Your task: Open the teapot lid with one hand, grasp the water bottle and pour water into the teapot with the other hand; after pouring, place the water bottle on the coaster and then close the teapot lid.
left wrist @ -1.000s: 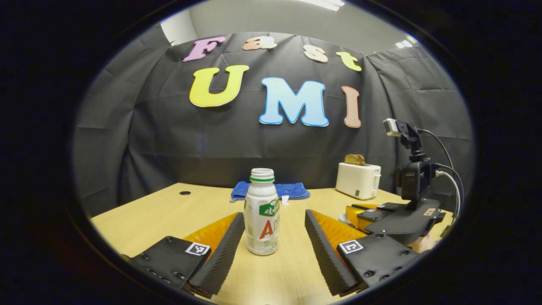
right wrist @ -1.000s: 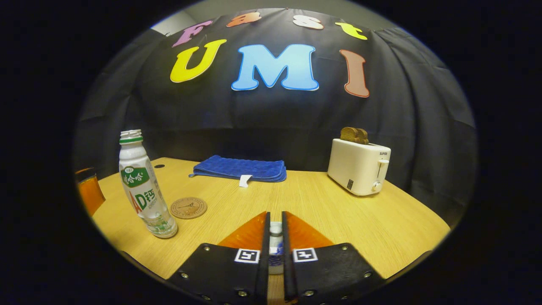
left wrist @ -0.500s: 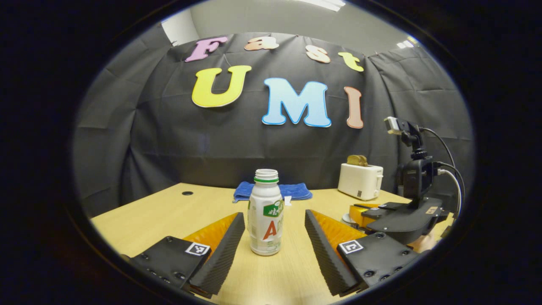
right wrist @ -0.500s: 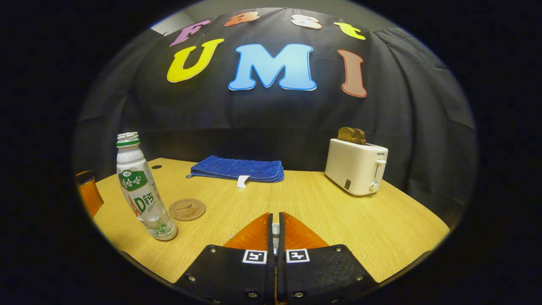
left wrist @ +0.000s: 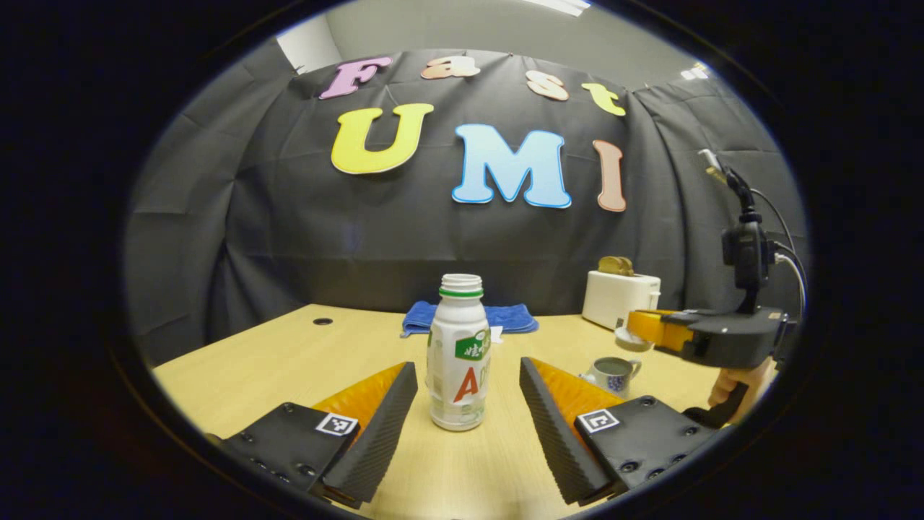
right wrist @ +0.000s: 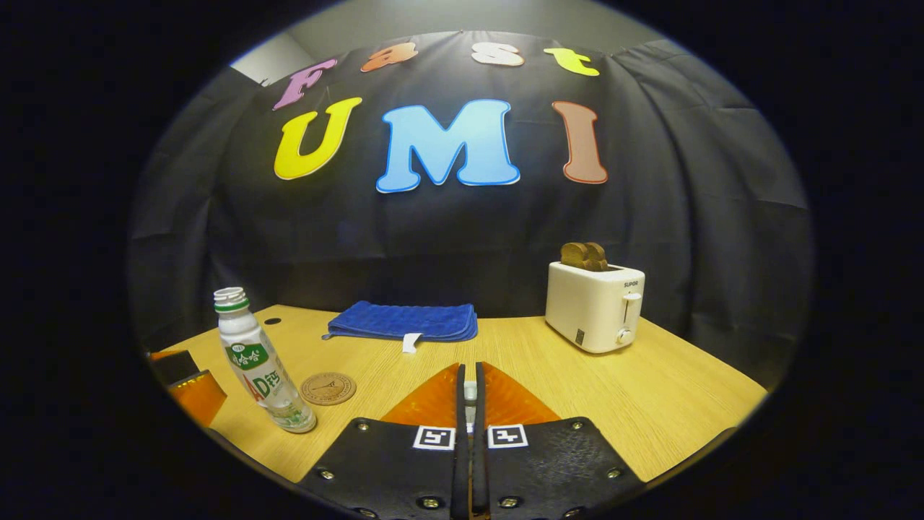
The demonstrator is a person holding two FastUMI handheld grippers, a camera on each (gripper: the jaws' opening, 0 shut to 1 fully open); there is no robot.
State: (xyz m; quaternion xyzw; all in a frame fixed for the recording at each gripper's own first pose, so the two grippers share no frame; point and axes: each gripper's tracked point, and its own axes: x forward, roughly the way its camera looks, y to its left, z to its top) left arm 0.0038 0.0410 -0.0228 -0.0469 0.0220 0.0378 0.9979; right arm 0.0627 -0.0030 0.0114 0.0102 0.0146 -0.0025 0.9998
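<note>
two hand-held grippers at work: right hand-held gripper (left wrist: 629,336) clamped on teapot lid (left wrist: 625,339), lifted clear of teapot (left wrist: 611,373). left hand-held gripper (left wrist: 468,390) apart, flanking water bottle (left wrist: 458,352) mid-frame; best closed squarely on label, upright.

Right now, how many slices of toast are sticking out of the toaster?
2: both slices stand side by side in the top of the white toaster, at the table's far right. More may be hidden inside.

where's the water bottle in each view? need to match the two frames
Left gripper view: water bottle stands at centre, uncapped, between that gripper's spread fingers, touching neither.
Right gripper view: same bottle at lower left, just left of the coaster.
Shared landmark: toaster at the table's far right.
</note>
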